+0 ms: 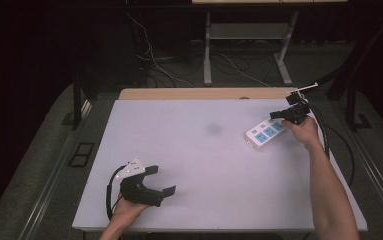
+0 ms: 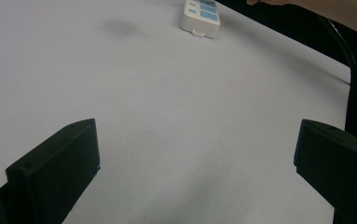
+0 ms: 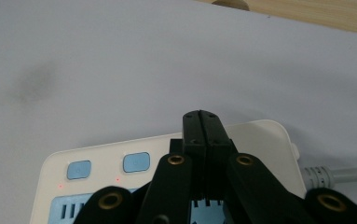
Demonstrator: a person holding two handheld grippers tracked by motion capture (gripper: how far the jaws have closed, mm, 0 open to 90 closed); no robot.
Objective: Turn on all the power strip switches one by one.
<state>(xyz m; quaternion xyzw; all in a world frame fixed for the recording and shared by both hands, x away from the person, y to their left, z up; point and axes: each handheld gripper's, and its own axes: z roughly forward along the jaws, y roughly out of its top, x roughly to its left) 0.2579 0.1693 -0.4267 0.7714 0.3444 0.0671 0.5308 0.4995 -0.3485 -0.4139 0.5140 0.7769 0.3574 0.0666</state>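
A white power strip (image 1: pixel 265 132) with blue sockets and blue buttons lies at the right of the white table (image 1: pixel 199 160). My right gripper (image 1: pixel 275 115) hovers over the strip's far end, jaws pressed together with nothing between them. In the right gripper view the shut gripper (image 3: pixel 200 117) sits just above the power strip (image 3: pixel 106 156), near two blue buttons and small red lights; a grey cable (image 3: pixel 339 173) leaves the strip's end. My left gripper (image 1: pixel 161 180) rests at the front left, open and empty. The left gripper (image 2: pixel 197 154) faces the distant power strip (image 2: pixel 201 16).
A faint dark smudge (image 1: pixel 213 129) marks the table's middle. A wooden strip (image 1: pixel 204 93) runs along the far edge. Beyond it, cables and the legs of another desk (image 1: pixel 208 50) stand on the dark floor. Black cables (image 1: pixel 324 130) trail from the right gripper.
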